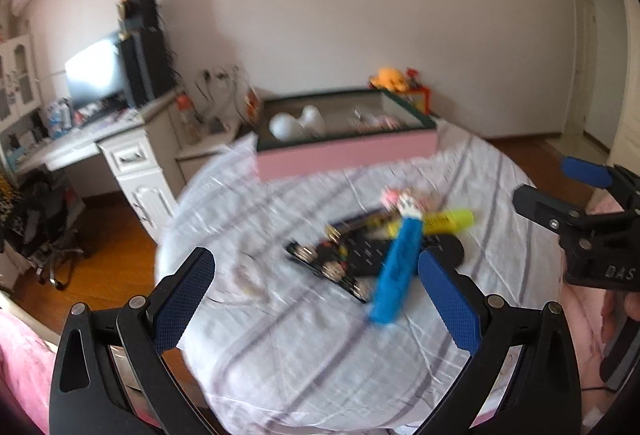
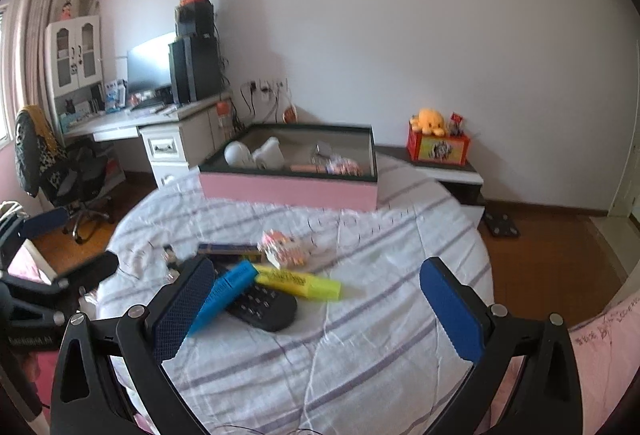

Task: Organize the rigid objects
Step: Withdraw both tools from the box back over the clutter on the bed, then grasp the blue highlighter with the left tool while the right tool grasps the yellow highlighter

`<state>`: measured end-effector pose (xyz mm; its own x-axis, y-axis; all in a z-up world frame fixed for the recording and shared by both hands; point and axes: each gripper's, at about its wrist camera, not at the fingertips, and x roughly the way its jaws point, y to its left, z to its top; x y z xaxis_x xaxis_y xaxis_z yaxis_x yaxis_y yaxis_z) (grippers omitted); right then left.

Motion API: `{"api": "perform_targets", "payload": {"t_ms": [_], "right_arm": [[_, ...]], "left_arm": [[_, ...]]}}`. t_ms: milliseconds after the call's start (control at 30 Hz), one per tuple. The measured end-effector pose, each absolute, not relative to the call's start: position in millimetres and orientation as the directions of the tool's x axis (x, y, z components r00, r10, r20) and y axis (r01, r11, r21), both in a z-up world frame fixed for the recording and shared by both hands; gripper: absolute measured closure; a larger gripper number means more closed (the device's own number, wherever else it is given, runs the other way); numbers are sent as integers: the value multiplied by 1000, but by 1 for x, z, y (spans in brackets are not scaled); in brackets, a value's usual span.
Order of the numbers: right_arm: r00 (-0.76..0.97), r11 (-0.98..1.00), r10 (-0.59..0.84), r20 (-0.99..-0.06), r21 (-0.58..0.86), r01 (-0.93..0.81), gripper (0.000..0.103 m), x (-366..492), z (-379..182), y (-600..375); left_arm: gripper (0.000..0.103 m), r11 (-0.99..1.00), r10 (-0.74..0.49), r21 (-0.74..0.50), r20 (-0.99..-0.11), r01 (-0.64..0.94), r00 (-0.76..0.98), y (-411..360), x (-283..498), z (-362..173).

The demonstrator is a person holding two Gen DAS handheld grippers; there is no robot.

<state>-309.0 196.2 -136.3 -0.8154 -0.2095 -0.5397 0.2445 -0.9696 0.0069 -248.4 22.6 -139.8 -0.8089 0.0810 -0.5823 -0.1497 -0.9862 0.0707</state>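
While both grippers hang above the round table, neither holds anything. Left gripper [image 1: 316,283] has its blue-padded fingers [image 1: 182,299] spread wide, empty; right gripper [image 2: 316,295] also spread wide, empty, and it shows at the right edge of the left wrist view.

The table is covered by a white cloth with purple stripes [image 2: 360,347]. A loose pile sits near the cloth's middle: black remote control [image 2: 260,305], blue highlighter [image 2: 224,293] lying tilted across it, yellow highlighter [image 2: 298,283] touching the remote's far end. Just behind them a dark flat box with yellow print [image 2: 230,250] and a pink-and-white block figure [image 2: 282,247], touching or nearly so, blur prevents telling. In the left wrist view the pile is motion-blurred; the blue highlighter [image 1: 396,271] crosses the remote [image 1: 372,255].

At the table's far edge stands a pink open box with dark rim [image 2: 288,191]; inside are 2 white rounded objects [image 2: 252,155] at its left and small mixed items at its right, too small to name.
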Motion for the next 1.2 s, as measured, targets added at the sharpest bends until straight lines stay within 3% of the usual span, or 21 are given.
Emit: {"api": "perform_targets", "payload": {"t_ms": [233,400,600,633,700,800,967,1200], "right_arm": [[-762,-972,-204,-614,34,233,0,-324,-167,206],[-736,-973,-205,-645,53,225,0,-333,-182,215],[-721,-974,-210,-660,73,217,0,-339,-189,223],[-717,-973,-215,-663,79,219,0,-341,-190,224],[-713,-972,-216,-667,80,219,0,-344,-192,224],[-703,-970,-223,-675,85,227,0,-348,-196,223],[-684,-966,-223,-694,66,249,0,-354,-201,217],[-708,-977,-108,-698,-57,204,0,-374,-201,218]], "left_arm": [[2,-976,91,93,-649,-197,-755,46,-269,-179],[27,-966,93,114,-686,-233,-721,60,-283,-196],[45,-952,93,141,-713,-272,-695,74,-293,-209],[50,-950,87,155,-703,-272,-705,75,-292,-209],[77,-954,109,128,-693,-271,-712,69,-291,-205],[77,-953,180,49,-699,-297,-692,58,-293,-201],[77,-957,198,19,-684,-288,-703,45,-287,-193],[77,-964,194,11,-657,-266,-729,29,-281,-180]]}}
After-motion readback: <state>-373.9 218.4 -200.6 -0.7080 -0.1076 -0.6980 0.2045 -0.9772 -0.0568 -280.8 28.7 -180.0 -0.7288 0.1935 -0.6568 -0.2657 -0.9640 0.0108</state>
